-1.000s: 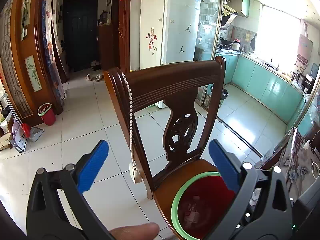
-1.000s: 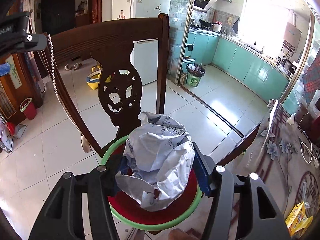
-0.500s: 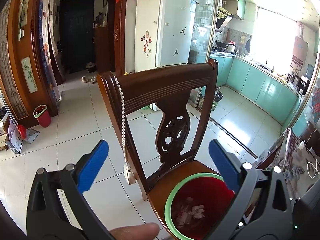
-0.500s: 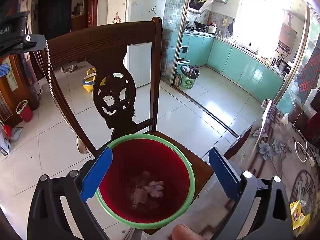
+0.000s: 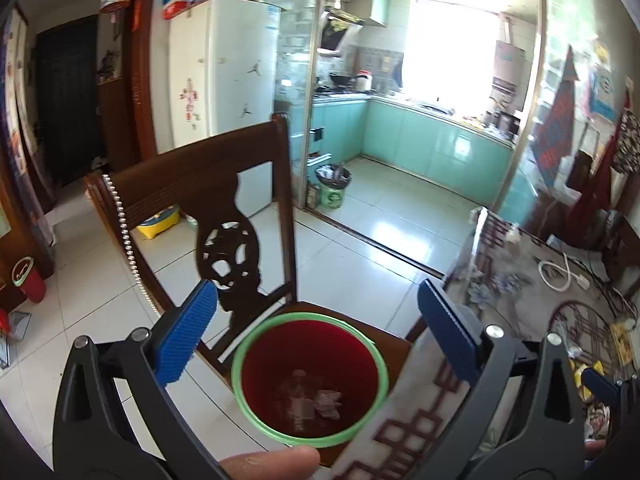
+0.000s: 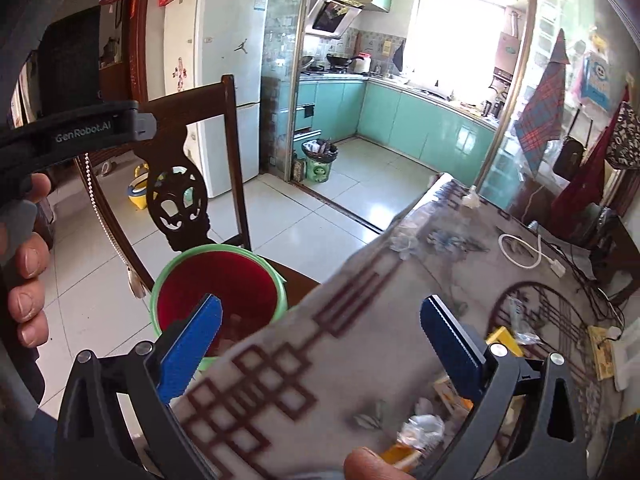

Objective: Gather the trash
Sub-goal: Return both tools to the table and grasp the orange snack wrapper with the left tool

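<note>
A red bin with a green rim (image 5: 310,372) stands on the seat of a dark wooden chair (image 5: 200,176). Crumpled paper (image 5: 320,398) lies at its bottom. My left gripper (image 5: 316,292) hovers open over the bin, with nothing between its blue pads. My right gripper (image 6: 322,304) is above the edge of the patterned table (image 6: 440,240), to the right of the bin (image 6: 216,276). Its jaws are opening and hold nothing. A crumpled clear wrapper (image 6: 422,426) and a yellow packet (image 6: 500,336) lie on the table near the right pad.
A white cable (image 6: 520,252) lies further back on the table. A bead chain (image 5: 128,248) hangs from the chair back. A green kitchen bin (image 5: 334,192) stands by the glass door and a small red bin (image 5: 28,280) on the tiled floor at left.
The right gripper let the crumpled paper drop into the red bin, opened wide, then swung up and right over the table edge. The left gripper also shifted right, over the bin.
</note>
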A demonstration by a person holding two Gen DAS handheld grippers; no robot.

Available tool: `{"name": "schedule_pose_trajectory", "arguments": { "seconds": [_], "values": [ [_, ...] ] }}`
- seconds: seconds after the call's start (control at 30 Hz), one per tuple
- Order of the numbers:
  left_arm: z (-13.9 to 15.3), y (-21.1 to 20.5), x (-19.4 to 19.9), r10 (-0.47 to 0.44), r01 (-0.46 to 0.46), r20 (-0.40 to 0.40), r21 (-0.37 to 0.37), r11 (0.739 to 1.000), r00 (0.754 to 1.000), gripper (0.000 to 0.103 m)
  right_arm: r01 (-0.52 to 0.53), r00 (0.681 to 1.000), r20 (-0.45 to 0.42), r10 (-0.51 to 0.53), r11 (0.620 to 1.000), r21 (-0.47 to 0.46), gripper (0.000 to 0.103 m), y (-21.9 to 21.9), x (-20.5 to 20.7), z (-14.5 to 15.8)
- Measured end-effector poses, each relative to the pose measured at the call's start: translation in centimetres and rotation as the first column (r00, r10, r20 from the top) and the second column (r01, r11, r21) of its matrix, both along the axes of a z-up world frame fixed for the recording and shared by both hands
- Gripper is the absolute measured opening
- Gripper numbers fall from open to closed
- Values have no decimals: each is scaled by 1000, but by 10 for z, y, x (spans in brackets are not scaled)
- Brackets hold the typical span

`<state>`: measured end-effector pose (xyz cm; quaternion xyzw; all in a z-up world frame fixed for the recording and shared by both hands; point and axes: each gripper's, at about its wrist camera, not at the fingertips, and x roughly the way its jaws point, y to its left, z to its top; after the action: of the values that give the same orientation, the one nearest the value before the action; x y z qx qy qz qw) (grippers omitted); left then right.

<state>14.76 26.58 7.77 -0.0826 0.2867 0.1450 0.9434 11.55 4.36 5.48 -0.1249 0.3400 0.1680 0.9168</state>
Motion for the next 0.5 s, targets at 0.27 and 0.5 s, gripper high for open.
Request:
{"name": "schedule_pose_trajectory", "arguments": {
  "seconds": [0.27, 0.5],
  "values": [
    [-33, -167, -2, -381, 385, -103, 29, 922, 919, 98, 190, 982, 7, -190, 981, -42, 97, -148, -40, -5],
    [-85, -264, -10, -538, 561, -239, 37, 827, 809, 98, 317, 948, -16, -318, 947, -45, 97, -240, -62, -23]
  ]
}}
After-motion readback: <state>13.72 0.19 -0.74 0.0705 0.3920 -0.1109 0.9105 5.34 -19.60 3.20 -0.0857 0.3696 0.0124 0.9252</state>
